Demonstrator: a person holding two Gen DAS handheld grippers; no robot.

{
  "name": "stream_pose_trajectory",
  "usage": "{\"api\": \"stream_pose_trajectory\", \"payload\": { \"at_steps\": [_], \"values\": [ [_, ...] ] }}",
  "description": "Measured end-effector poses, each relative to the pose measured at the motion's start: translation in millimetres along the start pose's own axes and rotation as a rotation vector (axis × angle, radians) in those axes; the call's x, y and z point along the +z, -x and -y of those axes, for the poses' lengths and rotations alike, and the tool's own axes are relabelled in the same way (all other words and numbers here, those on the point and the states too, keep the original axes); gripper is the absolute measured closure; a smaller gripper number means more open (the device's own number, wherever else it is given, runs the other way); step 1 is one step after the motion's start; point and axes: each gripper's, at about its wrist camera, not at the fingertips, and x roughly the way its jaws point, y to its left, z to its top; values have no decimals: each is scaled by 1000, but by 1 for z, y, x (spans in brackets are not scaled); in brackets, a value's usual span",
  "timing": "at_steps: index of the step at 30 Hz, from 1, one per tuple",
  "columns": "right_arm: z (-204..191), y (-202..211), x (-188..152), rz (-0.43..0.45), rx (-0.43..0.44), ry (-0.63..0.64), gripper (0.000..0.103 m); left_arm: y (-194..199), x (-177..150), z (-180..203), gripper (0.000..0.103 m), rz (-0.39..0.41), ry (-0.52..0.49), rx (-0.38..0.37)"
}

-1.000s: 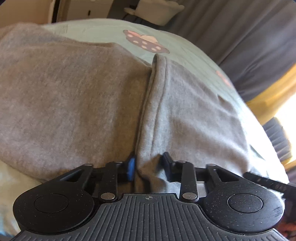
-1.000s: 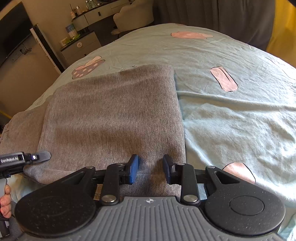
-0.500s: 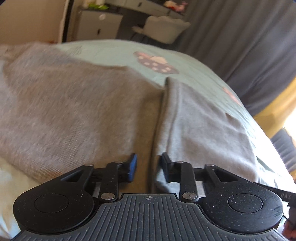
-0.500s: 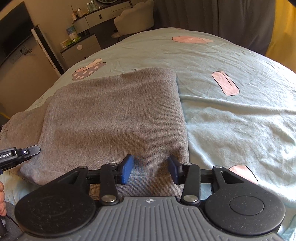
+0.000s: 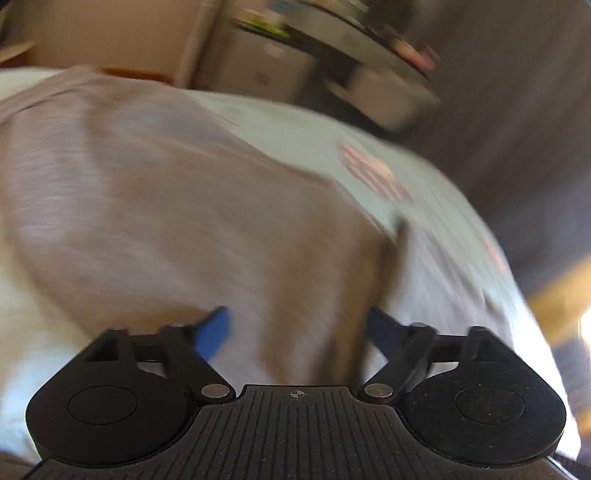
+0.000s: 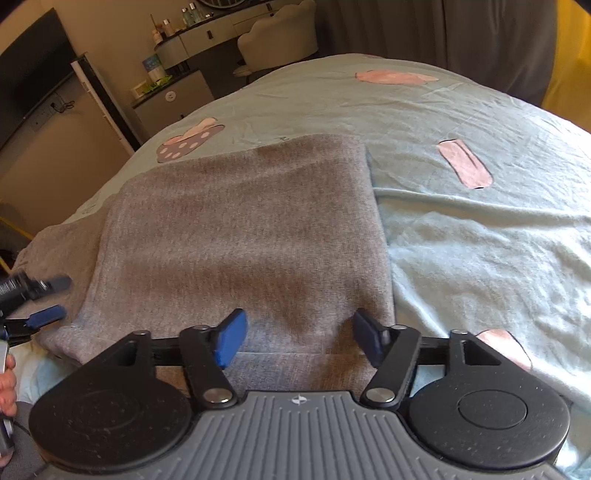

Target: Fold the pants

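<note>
The pants are soft grey knit cloth, matt and finely ribbed. The bedsheet is thin, matt, creased pale green cloth. The right gripper is speckled matt black plastic with smooth blue pads and shiny metal pivots.

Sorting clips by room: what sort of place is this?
Probably a bedroom: grey knit pants lie on a bed with a pale green patterned sheet, near a dressing table and curtains.

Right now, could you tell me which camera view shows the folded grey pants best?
The right wrist view: the pants lie sharp, nearly whole, their folded edge clear on the bedsheet. The left wrist view shows the pants too, but blurred and cropped.
</note>
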Motion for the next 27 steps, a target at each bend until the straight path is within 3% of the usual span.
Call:
{"api": "stream_pose_trajectory", "payload": {
  "at_steps": [4,14,19,24,27],
  "values": [
    [-3,-1,0,-1,9,11,26,12,15,-34,14,58,186,1],
    [-7,-4,-1,-2,18,19,15,20,31,-43,10,87,190,102],
    [-12,-7,-1,-8,20,41,8,29,46,-80,10,117,275,110],
    [-10,-9,0,-9,36,25,5,43,58,-139,12,191,419,66],
    [-11,-10,0,-9,33,27,4,49,60,-173,15,227,496,115]
  ]
}}
